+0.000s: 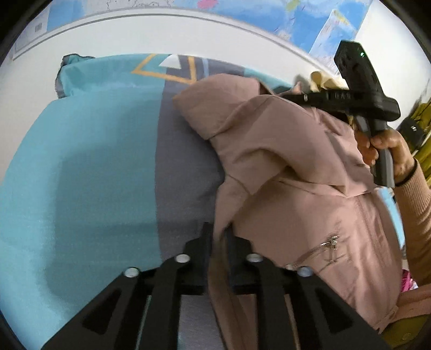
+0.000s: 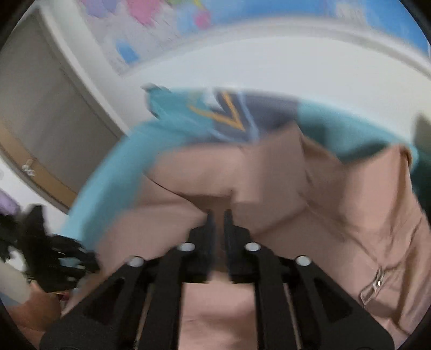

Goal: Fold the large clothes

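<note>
A bed takes up most of what I see, its cover [image 1: 94,161] teal with a grey band, pushed against a white wall hung with blue maps [image 1: 309,16]. The pink jacket [image 1: 296,175] lies heaped on the grey band and off toward my right side, a zip pull [image 1: 332,246] showing low on it. My left claw [image 1: 218,237] is nearly together and clamped on an edge of the jacket, the cloth running down between the fingers. My right claw [image 2: 218,215] (its view is badly smeared) has its fingers close together with a fold of the jacket between them; whether they truly pinch it I cannot tell. My right hand [image 1: 388,153] grips that claw's handle above the jacket.
</note>
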